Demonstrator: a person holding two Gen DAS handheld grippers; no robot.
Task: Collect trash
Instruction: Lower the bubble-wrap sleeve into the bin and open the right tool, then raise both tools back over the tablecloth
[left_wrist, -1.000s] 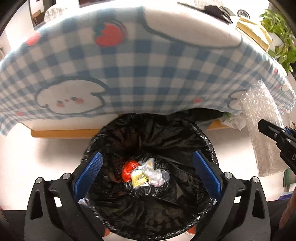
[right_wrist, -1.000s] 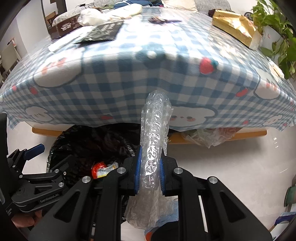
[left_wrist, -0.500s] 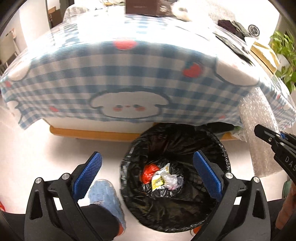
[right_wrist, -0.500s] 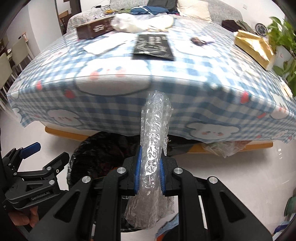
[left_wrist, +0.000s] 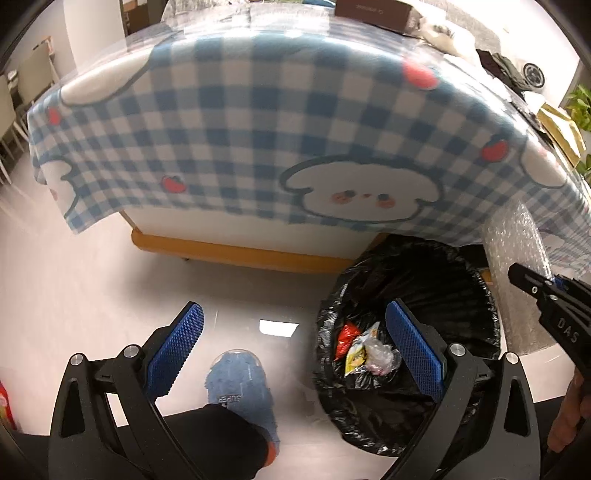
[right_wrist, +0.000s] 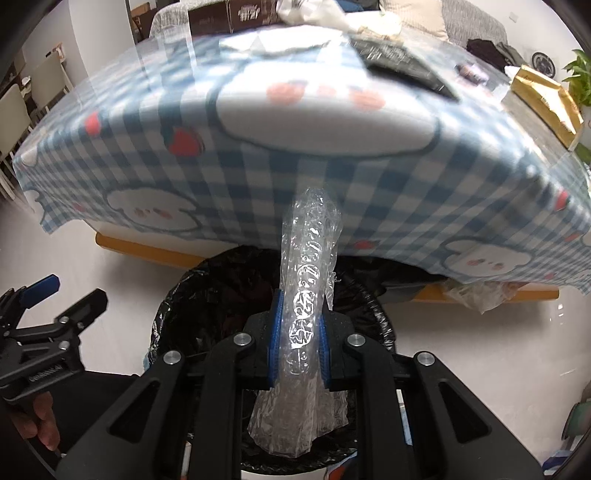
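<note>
Our right gripper (right_wrist: 298, 354) had its fingers (right_wrist: 276, 332) pinched tight on the bubble wrap (right_wrist: 308, 266), the sheet standing up at twelve o'clock and sagging below the grip. Our left gripper (left_wrist: 293, 350) held its fingers (left_wrist: 175, 347) wide apart with nothing between them. Over the last second the trash bin (right_wrist: 173, 306) slid from our ten o'clock to directly under the wrap in the right wrist view, while in the left wrist view it drifted off to three o'clock, exposing a blue slipper (left_wrist: 240, 384) on the floor. Beyond it, the checked desk (right_wrist: 258, 173) carried more litter. We judged the wrap ready to drop into the bin.
</note>
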